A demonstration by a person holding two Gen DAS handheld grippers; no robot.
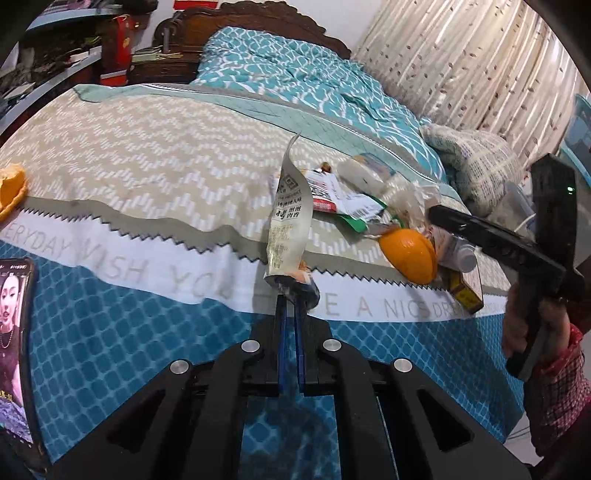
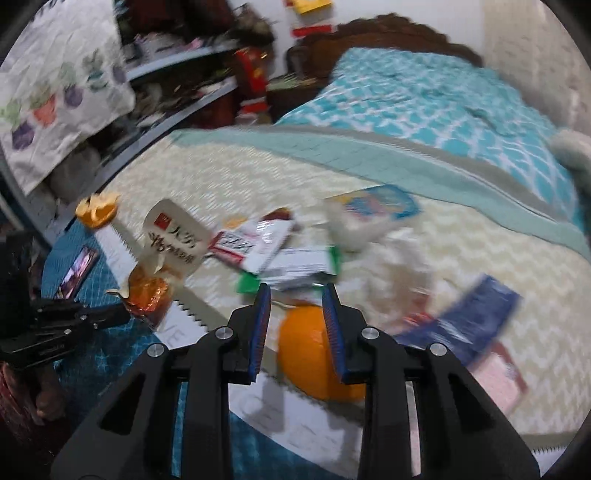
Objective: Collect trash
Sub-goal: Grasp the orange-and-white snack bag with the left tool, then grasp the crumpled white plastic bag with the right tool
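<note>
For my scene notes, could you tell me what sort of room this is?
Most likely a bedroom: a bed with a carved wooden headboard, a teal patterned quilt, and a curtain beside it.

A pale translucent plastic snack wrapper (image 1: 288, 225) stands upright, pinched at its bottom end; beside it on the bed lie an orange peel half (image 1: 410, 254) and a heap of crumpled wrappers (image 1: 347, 192).

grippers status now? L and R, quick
Left gripper: shut on the beige snack wrapper, lifted off the bed.
Right gripper: jaws partly open around the orange peel; whether the pads touch it cannot be told.
</note>
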